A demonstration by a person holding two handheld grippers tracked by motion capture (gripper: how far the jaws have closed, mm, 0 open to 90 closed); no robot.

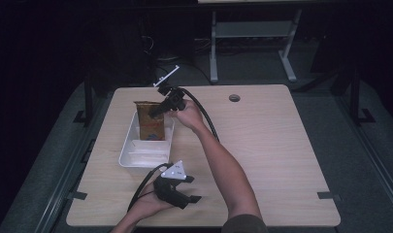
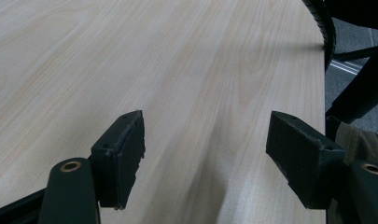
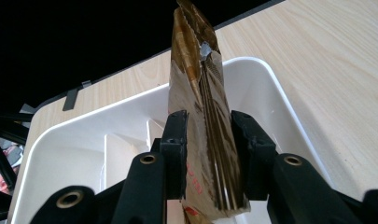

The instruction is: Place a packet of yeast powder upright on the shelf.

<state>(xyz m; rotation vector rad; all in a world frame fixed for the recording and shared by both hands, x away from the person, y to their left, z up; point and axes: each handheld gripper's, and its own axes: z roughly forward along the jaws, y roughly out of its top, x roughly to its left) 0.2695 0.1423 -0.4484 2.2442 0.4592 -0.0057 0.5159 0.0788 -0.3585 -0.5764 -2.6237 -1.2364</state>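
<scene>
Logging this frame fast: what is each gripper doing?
Left gripper: open, empty, over the table.
Right gripper: shut on the brown pouch, above the white bin.

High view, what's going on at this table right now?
A person works with two grippers. The right gripper is shut on a brown packet, holding it upright over the white bin at the table's left. The left gripper is open over bare table near the front edge.
</scene>
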